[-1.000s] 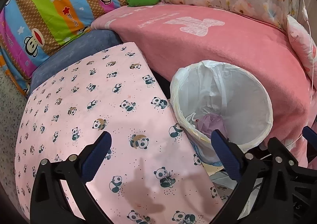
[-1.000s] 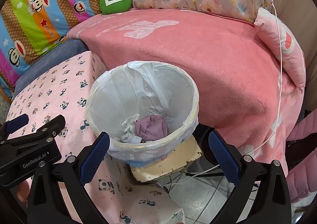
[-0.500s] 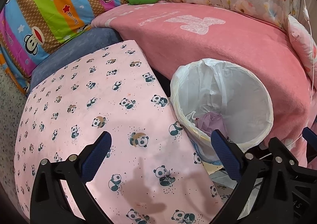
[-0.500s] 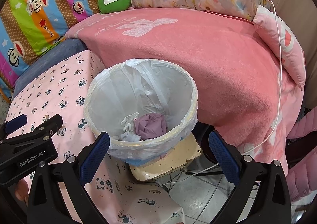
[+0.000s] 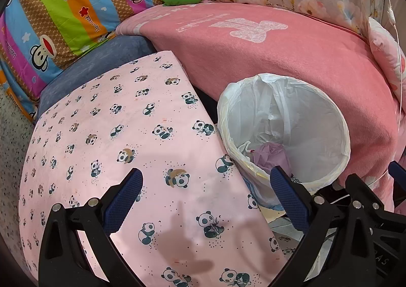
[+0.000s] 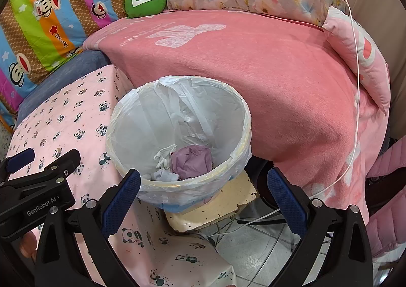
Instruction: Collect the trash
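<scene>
Low in the centre of the right wrist frame, inside the lined trash bin [image 6: 177,134]: crumpled purple paper [image 6: 191,160] beside white tissue [image 6: 162,157], already dropped. Right gripper [image 6: 203,193] spread wide and empty above the near rim; left gripper [image 5: 206,195] likewise agape, holding nothing, over the panda-print tabletop [image 5: 114,134]. Judged: deposit done, no loose trash visible on the cloth, so next a search for more. Bin perched on a cream stool [image 6: 218,208], hemmed between tabletop edge and pink blanket [image 6: 279,71]; open room only lower right, over tiled floor [image 6: 253,256].
</scene>
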The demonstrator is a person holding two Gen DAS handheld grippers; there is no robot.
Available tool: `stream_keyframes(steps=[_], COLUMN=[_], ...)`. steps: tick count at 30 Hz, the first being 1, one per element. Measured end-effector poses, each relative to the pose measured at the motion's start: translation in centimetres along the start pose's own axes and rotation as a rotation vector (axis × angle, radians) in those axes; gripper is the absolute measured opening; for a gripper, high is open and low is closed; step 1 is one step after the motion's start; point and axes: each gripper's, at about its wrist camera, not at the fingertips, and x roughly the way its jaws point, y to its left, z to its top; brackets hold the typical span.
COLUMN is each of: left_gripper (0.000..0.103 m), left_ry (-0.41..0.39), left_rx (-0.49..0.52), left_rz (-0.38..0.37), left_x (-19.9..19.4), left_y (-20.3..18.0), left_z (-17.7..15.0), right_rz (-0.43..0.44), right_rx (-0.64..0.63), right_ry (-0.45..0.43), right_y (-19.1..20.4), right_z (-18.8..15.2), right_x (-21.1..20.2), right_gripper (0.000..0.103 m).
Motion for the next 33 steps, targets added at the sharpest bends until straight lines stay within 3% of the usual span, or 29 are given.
stream_keyframes(steps=[33], left_gripper=[0.096], left_ry=[0.006], left_rx=[0.022], left_rz=[-0.004], left_x=[0.42], left_y=[-0.27], left_z=[-0.19], right_rz=[-0.003], right_rx=[0.009], right_ry=[0.003], right_y=[-0.64], right_z=[0.1], right_x=[0.22], right_gripper=[0.099])
